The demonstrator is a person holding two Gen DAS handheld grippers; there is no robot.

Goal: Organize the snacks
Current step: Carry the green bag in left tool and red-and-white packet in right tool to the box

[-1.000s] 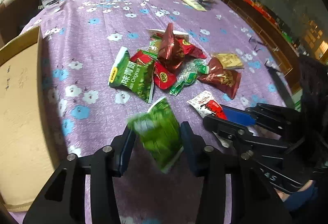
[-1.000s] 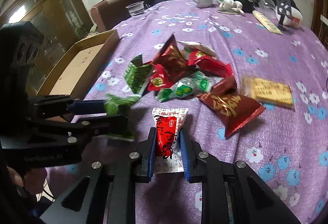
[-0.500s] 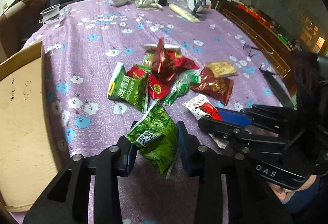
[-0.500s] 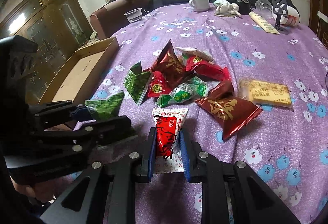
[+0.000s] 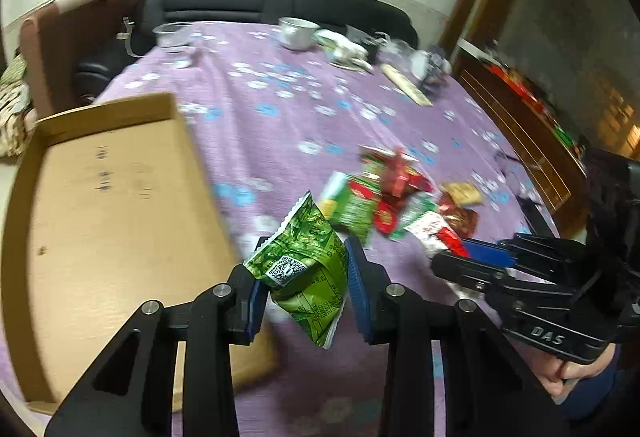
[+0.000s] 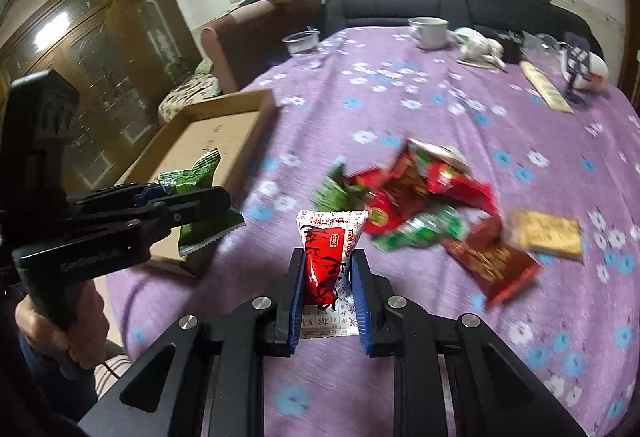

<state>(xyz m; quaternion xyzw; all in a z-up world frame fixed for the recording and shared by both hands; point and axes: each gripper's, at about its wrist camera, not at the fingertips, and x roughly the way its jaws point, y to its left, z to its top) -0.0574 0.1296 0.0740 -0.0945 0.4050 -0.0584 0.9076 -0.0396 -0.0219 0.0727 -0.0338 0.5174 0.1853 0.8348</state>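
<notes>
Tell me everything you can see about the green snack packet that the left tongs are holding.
The green snack packet is a small glossy foil pouch with crimped, zigzag-cut ends, a white QR-code label and printed text on its back. It looks puffy and a little crumpled. It hangs tilted, lifted off the purple tablecloth, pinched at its sides between the blue pads of the left tongs. It is near the corner of the open cardboard box; nothing else touches it.

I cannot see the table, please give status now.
Left gripper shut on green packet. Right gripper shut on red-white packet. Cardboard box beside, open. Nothing blocking.
</notes>
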